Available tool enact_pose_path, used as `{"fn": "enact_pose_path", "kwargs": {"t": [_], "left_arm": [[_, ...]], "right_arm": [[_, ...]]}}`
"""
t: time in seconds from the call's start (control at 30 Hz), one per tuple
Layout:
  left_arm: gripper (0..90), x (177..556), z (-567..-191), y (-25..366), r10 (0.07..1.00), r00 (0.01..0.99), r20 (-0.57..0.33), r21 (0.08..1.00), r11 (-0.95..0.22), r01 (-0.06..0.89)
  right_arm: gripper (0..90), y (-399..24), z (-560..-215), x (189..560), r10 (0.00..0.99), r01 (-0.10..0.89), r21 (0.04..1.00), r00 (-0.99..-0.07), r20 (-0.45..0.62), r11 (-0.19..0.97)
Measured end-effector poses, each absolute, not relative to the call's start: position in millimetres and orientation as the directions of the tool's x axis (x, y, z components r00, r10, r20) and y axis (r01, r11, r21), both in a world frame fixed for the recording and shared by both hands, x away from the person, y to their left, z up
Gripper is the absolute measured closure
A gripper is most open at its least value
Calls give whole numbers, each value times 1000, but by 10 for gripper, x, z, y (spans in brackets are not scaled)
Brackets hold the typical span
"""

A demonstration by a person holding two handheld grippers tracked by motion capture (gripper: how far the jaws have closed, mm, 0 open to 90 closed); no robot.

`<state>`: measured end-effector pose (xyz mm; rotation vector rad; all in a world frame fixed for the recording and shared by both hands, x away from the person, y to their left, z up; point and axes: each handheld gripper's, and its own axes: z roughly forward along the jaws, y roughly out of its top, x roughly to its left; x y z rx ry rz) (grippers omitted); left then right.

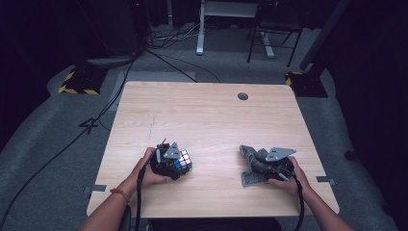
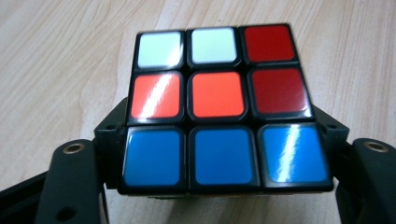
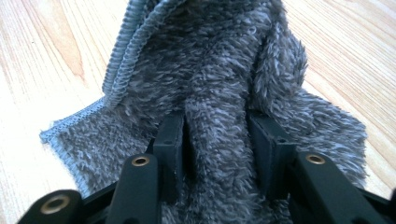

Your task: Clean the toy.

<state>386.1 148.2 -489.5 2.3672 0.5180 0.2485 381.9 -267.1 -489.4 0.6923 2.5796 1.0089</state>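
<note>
A scrambled puzzle cube (image 1: 183,161) rests on the wooden table (image 1: 202,115) at the front left. My left gripper (image 1: 174,166) is shut on it. In the left gripper view the cube (image 2: 217,100) shows white, orange, red and blue stickers, and the black pads (image 2: 108,140) press its two lower sides. At the front right lies a crumpled grey fluffy cloth (image 1: 249,166). My right gripper (image 1: 263,167) is low over it. In the right gripper view a raised fold of the cloth (image 3: 210,70) stands between the jaws of the right gripper (image 3: 217,140), with a thin gap beside the left pad (image 3: 170,140).
A round dark grommet (image 1: 243,96) sits near the table's far edge. Beyond the table, grey carpet carries cables (image 1: 115,96), a yellow-and-black striped base (image 1: 77,84) and desk legs (image 1: 199,29).
</note>
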Motion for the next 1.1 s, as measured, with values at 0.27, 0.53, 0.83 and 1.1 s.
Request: {"fn": "enact_pose_path", "kwargs": {"t": [0.27, 0.53, 0.83, 1.1], "left_arm": [[254, 3819, -4869, 1497, 450, 890, 80, 666, -688, 288], [154, 3764, -4738, 1552, 464, 879, 110, 668, -689, 281], [159, 3616, -4637, 1570, 471, 866, 169, 668, -701, 250], [173, 3547, -4574, 1631, 505, 835, 219, 662, -706, 254]], "right_arm": [[396, -2663, -4848, 3793, 543, 330, 696, -834, -102, 638], [277, -2672, -4797, 3777, 555, 337, 703, -826, -99, 626], [253, -2657, -4664, 3707, 542, 317, 717, -834, -100, 620], [254, -2714, -4544, 3648, 550, 294, 728, -824, -135, 619]]}}
